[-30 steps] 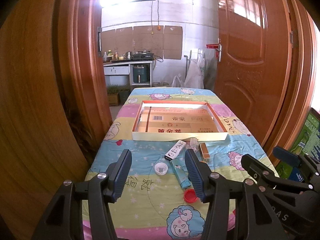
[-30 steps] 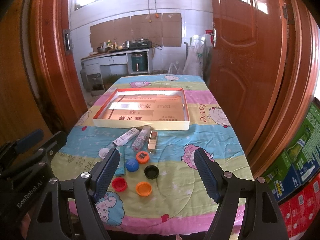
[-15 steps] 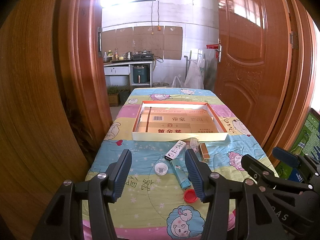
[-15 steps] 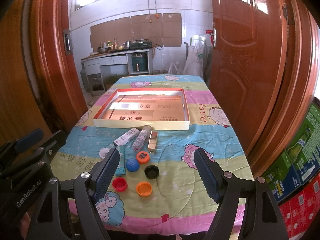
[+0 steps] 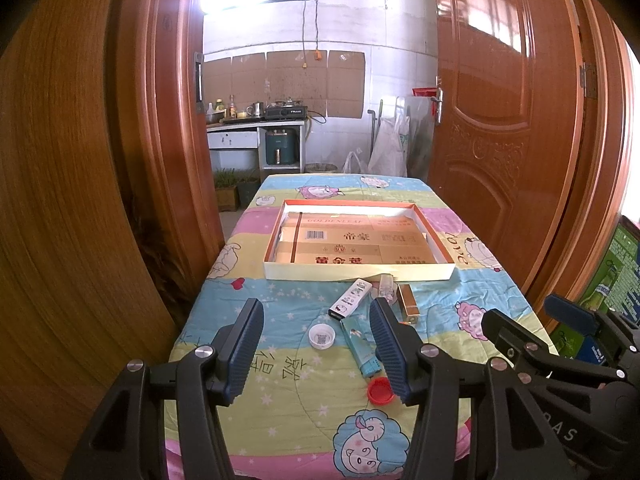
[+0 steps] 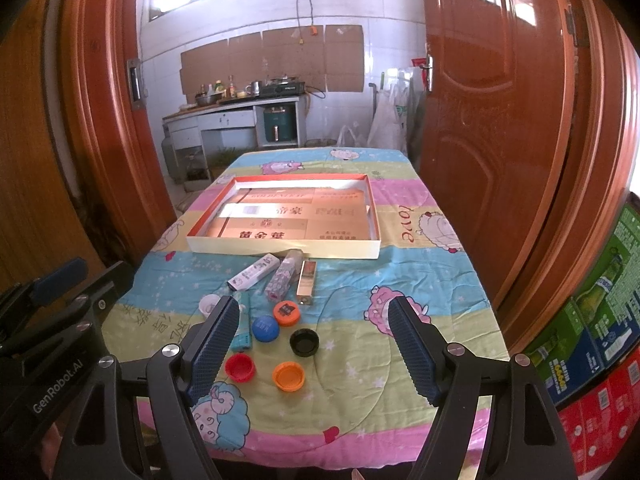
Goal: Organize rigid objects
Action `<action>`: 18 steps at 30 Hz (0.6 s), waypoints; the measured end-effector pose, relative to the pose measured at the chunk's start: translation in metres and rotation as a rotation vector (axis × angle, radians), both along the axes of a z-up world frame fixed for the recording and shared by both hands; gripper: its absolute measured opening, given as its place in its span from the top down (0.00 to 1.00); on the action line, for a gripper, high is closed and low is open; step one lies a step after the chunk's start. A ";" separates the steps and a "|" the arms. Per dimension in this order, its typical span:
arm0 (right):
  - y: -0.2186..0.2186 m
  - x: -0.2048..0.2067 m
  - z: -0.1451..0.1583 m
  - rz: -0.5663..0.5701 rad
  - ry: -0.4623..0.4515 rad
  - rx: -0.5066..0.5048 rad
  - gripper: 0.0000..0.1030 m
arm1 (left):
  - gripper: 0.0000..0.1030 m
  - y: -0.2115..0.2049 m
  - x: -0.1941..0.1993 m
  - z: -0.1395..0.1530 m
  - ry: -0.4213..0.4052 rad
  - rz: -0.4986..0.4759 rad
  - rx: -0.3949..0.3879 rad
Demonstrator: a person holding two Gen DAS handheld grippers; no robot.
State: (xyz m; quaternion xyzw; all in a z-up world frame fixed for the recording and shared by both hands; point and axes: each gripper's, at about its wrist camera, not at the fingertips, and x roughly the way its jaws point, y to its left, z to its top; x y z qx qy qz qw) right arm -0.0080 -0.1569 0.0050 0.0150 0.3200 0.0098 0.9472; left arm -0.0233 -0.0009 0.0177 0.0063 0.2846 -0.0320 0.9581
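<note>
A shallow box tray [image 5: 360, 276] [image 6: 280, 249] with a red inner rim and cardboard lining lies mid-table. In front of it lie a white tube box [image 5: 350, 298] [image 6: 254, 272], a clear patterned bottle [image 6: 284, 276], a gold case [image 5: 408, 300] [image 6: 307, 282] and a teal lighter [image 5: 360, 342] [image 6: 242, 328]. Several bottle caps lie nearer: white [image 5: 321, 336], red [image 5: 380, 392] [image 6: 240, 367], blue [image 6: 265, 328], two orange [image 6: 286, 313] [image 6: 288, 376], black [image 6: 304, 342]. My left gripper [image 5: 316, 346] and right gripper [image 6: 314, 354] hover open and empty above the near table edge.
The table wears a cartoon-print cloth [image 6: 420, 280]. Wooden doors stand close on the left [image 5: 80, 200] and right [image 6: 500, 140]. Stacked cartons [image 6: 592, 320] sit at the right. A kitchen counter [image 6: 236, 116] stands beyond the table.
</note>
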 end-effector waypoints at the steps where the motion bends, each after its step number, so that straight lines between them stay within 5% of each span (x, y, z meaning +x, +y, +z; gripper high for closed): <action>1: 0.000 0.000 0.000 0.000 0.000 0.000 0.24 | 0.46 0.000 -0.001 0.000 0.000 0.001 -0.001; 18: -0.001 0.006 -0.006 0.004 0.022 0.005 0.24 | 0.46 -0.002 0.005 -0.006 0.026 0.001 -0.001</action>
